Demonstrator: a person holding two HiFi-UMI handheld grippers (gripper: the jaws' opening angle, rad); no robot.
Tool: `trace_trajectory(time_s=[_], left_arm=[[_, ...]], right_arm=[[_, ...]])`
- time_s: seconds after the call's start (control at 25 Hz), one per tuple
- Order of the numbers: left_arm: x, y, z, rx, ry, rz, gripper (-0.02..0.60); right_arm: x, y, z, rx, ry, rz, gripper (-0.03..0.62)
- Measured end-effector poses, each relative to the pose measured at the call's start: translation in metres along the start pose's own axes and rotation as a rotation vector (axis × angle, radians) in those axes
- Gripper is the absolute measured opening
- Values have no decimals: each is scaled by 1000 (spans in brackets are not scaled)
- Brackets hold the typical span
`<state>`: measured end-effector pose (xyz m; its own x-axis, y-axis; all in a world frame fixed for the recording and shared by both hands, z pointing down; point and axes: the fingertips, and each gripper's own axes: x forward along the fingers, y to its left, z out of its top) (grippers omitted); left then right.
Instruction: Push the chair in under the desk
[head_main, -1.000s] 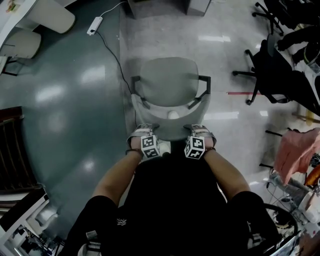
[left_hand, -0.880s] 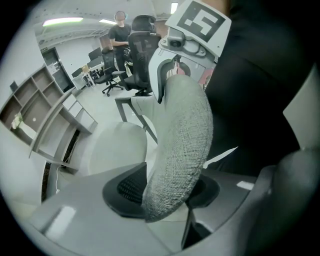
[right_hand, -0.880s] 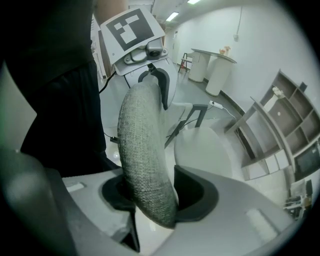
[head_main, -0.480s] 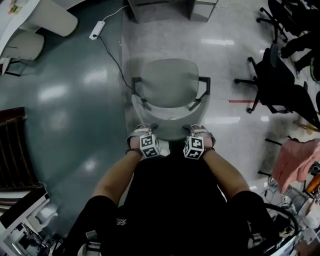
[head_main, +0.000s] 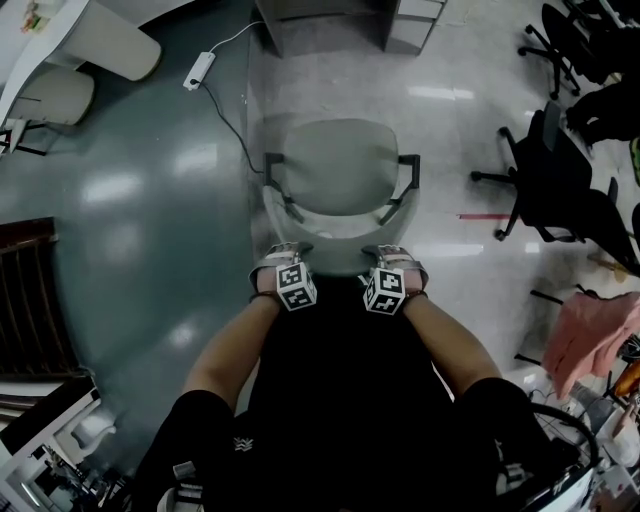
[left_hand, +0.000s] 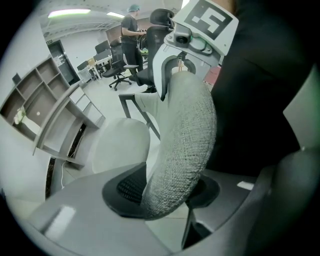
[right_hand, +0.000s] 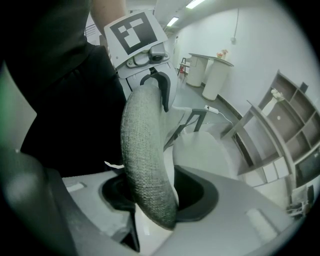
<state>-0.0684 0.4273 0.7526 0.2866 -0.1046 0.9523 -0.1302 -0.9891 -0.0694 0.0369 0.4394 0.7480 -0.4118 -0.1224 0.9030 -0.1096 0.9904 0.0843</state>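
A grey office chair (head_main: 340, 175) with black armrests stands in front of me in the head view, its seat facing a grey desk (head_main: 330, 22) at the top edge. My left gripper (head_main: 285, 264) and right gripper (head_main: 394, 262) both sit on the top edge of the backrest, side by side. In the left gripper view the woven backrest rim (left_hand: 185, 140) runs between the pads of the left gripper (left_hand: 165, 192), which is shut on it. The right gripper (right_hand: 155, 192) is shut on the same rim (right_hand: 142, 145). The desk with its shelves (left_hand: 60, 125) lies beyond the seat.
A white power strip (head_main: 197, 70) and its cable lie on the floor, left of the chair. Black office chairs (head_main: 550, 175) stand at the right, a pink cloth (head_main: 590, 330) lower right, a dark rack (head_main: 25, 290) at the left. A person (left_hand: 131, 30) stands far off.
The chair, both grippers on its backrest, has rolled forward toward the desk. The desk and power strip have come further into the picture. Neither grip has changed.
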Motion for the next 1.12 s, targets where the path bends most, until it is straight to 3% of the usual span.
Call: trace_trajectory(time_s=[0.72, 1.12], left_arm=[[15, 99, 9, 6, -46, -8, 190], [18, 169, -4, 24, -44, -29, 190]], right_arm=[[20, -101, 1, 22, 66, 1, 178], [37, -163, 25, 52, 85, 1, 178]])
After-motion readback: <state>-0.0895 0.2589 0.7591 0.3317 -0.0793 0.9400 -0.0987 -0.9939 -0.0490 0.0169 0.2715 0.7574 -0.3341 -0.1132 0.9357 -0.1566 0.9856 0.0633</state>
